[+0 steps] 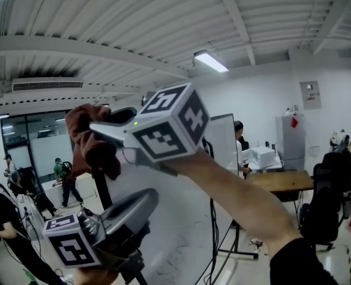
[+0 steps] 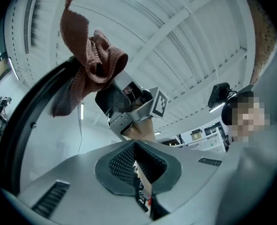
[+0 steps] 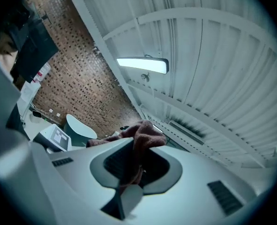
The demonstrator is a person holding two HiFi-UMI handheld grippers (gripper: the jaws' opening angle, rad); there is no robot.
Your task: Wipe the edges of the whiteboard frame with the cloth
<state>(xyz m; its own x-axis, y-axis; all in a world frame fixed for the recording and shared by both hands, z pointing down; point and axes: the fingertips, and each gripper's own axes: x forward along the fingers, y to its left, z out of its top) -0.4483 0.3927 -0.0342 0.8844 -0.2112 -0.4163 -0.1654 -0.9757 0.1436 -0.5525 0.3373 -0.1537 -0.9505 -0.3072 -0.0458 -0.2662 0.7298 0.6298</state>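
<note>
Left gripper [image 1: 146, 199] lowest and nearest, jaws all but together, empty. Right gripper [image 1: 104, 129] raised, clamped on brown cloth [image 1: 91, 144] at upper end of dark whiteboard frame [image 2: 23, 121]. Judged step: wiping upper edge. Next move: steady drag along frame, with firm grip and unbroken contact.

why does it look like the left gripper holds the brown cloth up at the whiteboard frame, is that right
No: the right gripper is holding the brown cloth up at the whiteboard frame. The right gripper view shows the cloth pinched between its jaws; the left gripper holds nothing.
</note>
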